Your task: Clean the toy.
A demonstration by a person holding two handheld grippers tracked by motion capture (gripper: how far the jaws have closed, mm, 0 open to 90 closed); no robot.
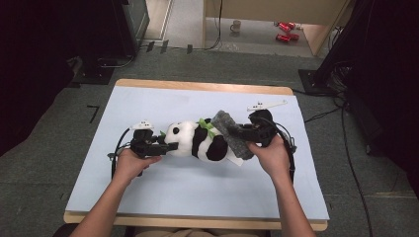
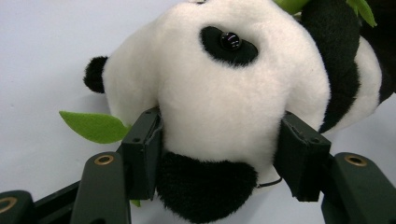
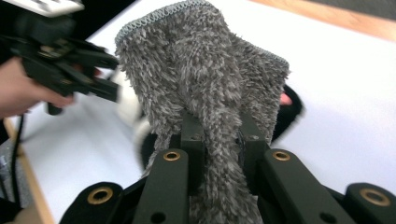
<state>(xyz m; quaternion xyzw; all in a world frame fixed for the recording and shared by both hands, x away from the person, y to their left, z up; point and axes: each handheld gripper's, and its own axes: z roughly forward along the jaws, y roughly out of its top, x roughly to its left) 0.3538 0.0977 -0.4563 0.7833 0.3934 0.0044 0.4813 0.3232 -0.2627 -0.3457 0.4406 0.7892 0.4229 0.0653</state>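
Trouble may come if the grey fuzzy cloth [image 3: 205, 88] slips, since the right claw [image 3: 219, 140] pinches just a fold. The left claw [image 2: 224, 149] squeezes the head of the toy panda [image 1: 200, 140] lying mid-surface [image 1: 197, 192]; a hard tug could pull it loose

A lab or recording room, by the look of it: grey carpet floor [image 1: 44, 163], a wooden table [image 1: 197, 86] under a pale blue sheet [image 1: 197, 182], black equipment stands [image 1: 346, 44] at upper right, cables [image 1: 351, 163] trailing across the floor, a mug [image 1: 236, 25] and red cans [image 1: 285, 30] at top.
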